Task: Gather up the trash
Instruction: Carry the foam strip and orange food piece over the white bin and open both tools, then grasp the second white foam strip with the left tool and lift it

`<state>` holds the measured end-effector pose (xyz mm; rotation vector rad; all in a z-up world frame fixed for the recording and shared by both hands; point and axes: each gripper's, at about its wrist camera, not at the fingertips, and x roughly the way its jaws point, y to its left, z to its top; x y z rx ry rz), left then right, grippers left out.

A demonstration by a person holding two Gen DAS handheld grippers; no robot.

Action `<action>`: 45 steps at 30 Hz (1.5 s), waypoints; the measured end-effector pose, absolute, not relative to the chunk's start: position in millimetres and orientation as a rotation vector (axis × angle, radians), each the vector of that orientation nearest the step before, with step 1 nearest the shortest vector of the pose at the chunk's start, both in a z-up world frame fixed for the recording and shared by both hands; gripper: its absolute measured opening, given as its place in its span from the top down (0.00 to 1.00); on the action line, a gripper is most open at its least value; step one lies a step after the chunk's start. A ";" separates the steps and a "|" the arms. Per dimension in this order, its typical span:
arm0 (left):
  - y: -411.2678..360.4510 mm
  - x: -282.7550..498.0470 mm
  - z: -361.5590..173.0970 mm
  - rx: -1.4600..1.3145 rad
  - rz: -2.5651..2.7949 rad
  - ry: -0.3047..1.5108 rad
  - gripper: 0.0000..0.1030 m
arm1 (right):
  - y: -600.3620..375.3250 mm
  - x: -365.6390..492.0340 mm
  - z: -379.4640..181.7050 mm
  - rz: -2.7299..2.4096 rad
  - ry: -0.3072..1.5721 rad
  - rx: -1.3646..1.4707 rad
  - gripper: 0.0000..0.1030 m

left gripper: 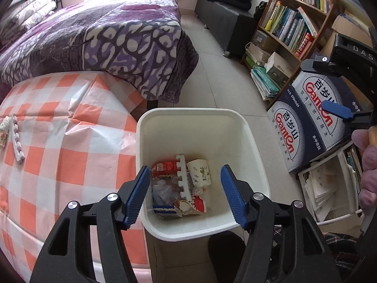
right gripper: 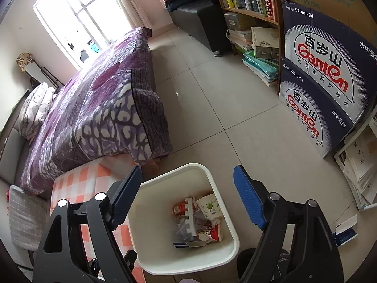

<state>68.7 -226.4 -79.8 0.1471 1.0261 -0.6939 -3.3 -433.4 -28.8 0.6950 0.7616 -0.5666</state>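
White plastic bin, open-topped, stands on the tiled floor just beside the tabletop, which wears an orange-and-white check cloth.

Contents of bin, as we count them: one white foam comb strip lying over the heap; one red carton; one patterned paper cup on its side; one torn red-and-white wrapper; clear crumpled film; one blue-edged packet.

Remaining on the tabletop, far left edge: a second white toothed foam strip, with a pale crumpled wrapper touching or just beside it.

Tools: our left tool hangs over the bin, released, nothing between its blue pads. Our right tool is likewise spread wide and carries nothing, also above the bin.

Handling, by our judgement: the strip on the tabletop looks light, soft and a little springy, unlikely to break, liable to bend if taken by one end. We would grip it across the solid spine near the middle. The wrapper beside it looks featherlight and crushable; any pinch should do.

Orientation: the strip's long axis runs away from us along the tabletop's left side, teeth facing right toward the bin.
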 end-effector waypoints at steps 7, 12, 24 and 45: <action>-203.7 92.5 -89.3 0.157 -0.565 1.062 0.22 | -417.6 12.0 -39.3 -0.533 0.828 0.697 0.07; -168.3 130.5 -101.9 0.140 -0.416 1.111 0.19 | -405.3 27.0 -53.0 -0.475 0.906 0.735 0.07; -46.2 234.2 -132.1 0.106 0.005 1.081 0.16 | -363.0 61.1 -69.1 -0.365 1.003 0.748 0.07; 31.9 259.4 -116.6 -0.022 -0.171 0.945 0.74 | -243.9 131.8 -102.6 -0.345 1.050 0.462 0.07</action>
